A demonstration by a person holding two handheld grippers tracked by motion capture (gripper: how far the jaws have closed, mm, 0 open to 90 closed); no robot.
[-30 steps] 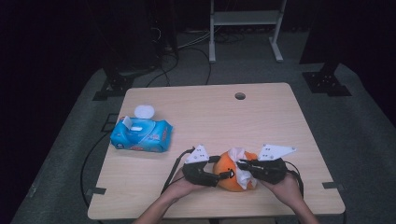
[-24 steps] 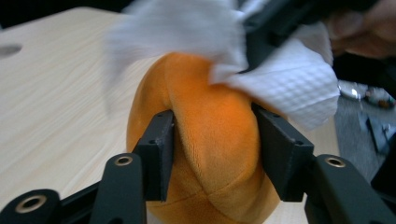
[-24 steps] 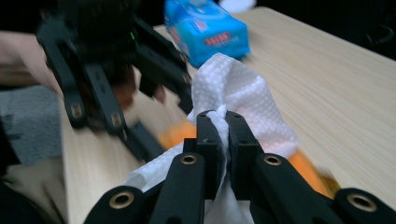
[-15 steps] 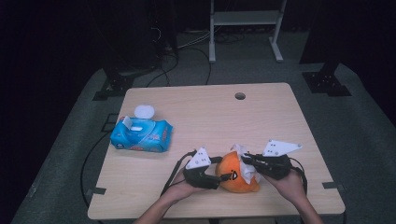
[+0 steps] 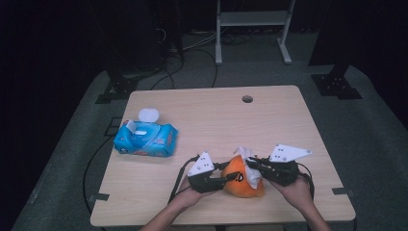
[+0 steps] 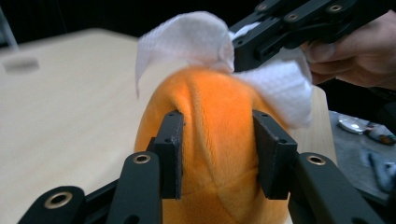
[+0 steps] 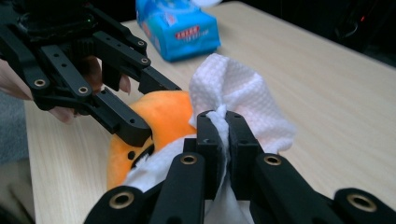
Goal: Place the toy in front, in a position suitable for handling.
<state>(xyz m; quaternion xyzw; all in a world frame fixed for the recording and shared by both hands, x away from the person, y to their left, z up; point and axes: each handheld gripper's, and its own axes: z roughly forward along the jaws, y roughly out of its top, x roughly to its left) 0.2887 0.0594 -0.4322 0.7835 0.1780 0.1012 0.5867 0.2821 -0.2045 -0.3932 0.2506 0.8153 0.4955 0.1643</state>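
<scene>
Plush orange toy (image 6: 215,154), fuzzy and rounded, draped with white wipe (image 7: 243,100).

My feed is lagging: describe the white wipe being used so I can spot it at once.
On the wooden table, go to its near edge, where the orange plush toy sits. The white wipe drapes over the toy's top, pinched in the right tongs. It is the loose, crumpled white cloth, unlike the blue wipes pack.

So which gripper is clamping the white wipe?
The right gripper: its jaws pinch the white wipe, while the left gripper squeezes the orange plush toy.
</scene>
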